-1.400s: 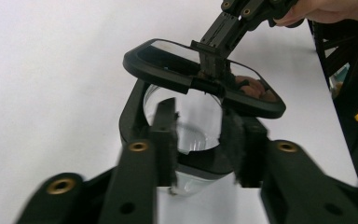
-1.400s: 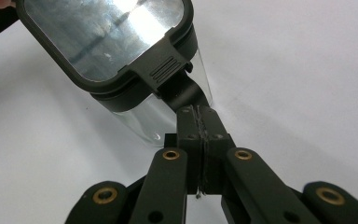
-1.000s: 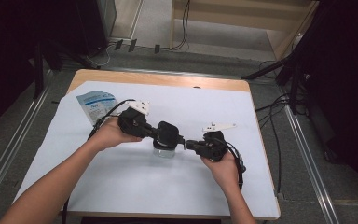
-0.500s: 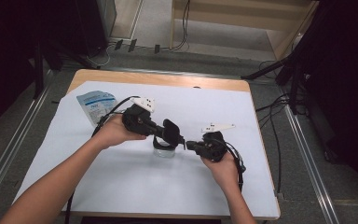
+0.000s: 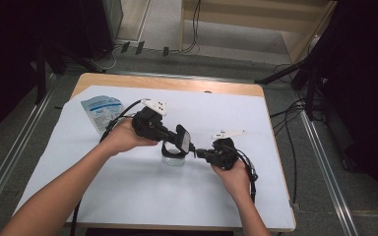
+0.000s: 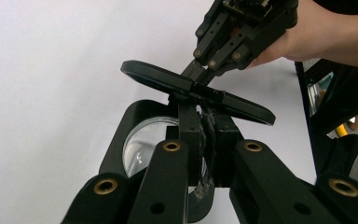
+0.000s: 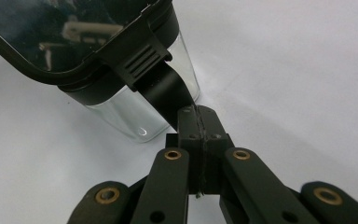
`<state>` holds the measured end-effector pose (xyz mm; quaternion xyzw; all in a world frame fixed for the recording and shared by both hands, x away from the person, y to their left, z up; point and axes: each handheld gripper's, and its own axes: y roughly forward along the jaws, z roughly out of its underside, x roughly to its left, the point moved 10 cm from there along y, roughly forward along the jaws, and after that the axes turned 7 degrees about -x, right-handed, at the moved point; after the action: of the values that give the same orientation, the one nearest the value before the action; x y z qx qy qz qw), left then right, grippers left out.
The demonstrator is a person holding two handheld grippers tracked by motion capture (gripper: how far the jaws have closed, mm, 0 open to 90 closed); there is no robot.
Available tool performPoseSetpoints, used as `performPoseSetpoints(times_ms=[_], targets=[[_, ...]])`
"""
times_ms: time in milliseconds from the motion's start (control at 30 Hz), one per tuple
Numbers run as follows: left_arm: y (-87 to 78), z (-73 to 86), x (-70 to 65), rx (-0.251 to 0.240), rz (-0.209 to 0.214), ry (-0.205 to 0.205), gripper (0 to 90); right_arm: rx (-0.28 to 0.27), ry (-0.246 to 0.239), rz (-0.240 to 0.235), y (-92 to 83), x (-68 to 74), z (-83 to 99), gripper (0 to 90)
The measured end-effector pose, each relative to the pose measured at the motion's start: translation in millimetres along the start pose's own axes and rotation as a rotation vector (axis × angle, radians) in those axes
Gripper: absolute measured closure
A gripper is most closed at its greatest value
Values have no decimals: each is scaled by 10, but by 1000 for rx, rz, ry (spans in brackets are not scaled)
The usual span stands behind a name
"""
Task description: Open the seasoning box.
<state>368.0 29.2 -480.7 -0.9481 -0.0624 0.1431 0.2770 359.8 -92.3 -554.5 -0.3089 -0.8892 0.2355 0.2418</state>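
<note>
Clear jar [image 5: 173, 158] stands mid-table on the white sheet [image 5: 128, 196], between the two hands; black lid [image 5: 182, 139] is tilted up over its mouth, hinged open.

Left gripper [image 5: 181, 140] comes in from the left, above the jar; in the left gripper view its jaws are clenched on the lid's [image 6: 196, 88] near edge, pads pressed together on a thin part of it; the jar [image 6: 142, 149] sits just below and behind the pads, glass showing through the black ring (what exactly sits between the pads is partly hidden).

Right gripper [image 5: 199, 153] comes in from the right, low, just beside the jar; in the right gripper view its jaws are clamped tight on a black strap [image 7: 165, 95] that runs up to the lid's [image 7: 74, 37] clasp; the jar [image 7: 135, 112] is right ahead of the tips, leaning in that view, base on the sheet.

Grippers are near each other, tips close over the jar; the right gripper [image 6: 205, 70] also shows in the left gripper view, nipping the far side of the lid.

Blue-white pouch [image 5: 101, 110] lies at the table's far left, well apart from the jar.
</note>
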Motion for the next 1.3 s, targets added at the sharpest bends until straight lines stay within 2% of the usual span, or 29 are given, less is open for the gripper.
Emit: performPoseSetpoints(times_ms=[500, 733, 933, 967, 1100, 1300], targets=[[124, -143, -62, 9, 12, 16, 879, -13, -2, -9, -5, -4, -9, 900], [203, -196, -88, 7, 25, -1, 883, -19, 4, -20, -9, 5, -2, 900], [276, -222, -93, 15, 20, -7, 885, -21, 12, -22, -8, 2, 5, 900], [280, -223, -98, 17, 32, -6, 885, -21, 16, -23, -8, 1, 7, 900], [309, -224, -78, 20, 17, -14, 886, -24, 18, -24, -7, 2, 7, 900], [346, -232, -74, 22, 19, -18, 886, -25, 20, -22, -7, 2, 8, 900]])
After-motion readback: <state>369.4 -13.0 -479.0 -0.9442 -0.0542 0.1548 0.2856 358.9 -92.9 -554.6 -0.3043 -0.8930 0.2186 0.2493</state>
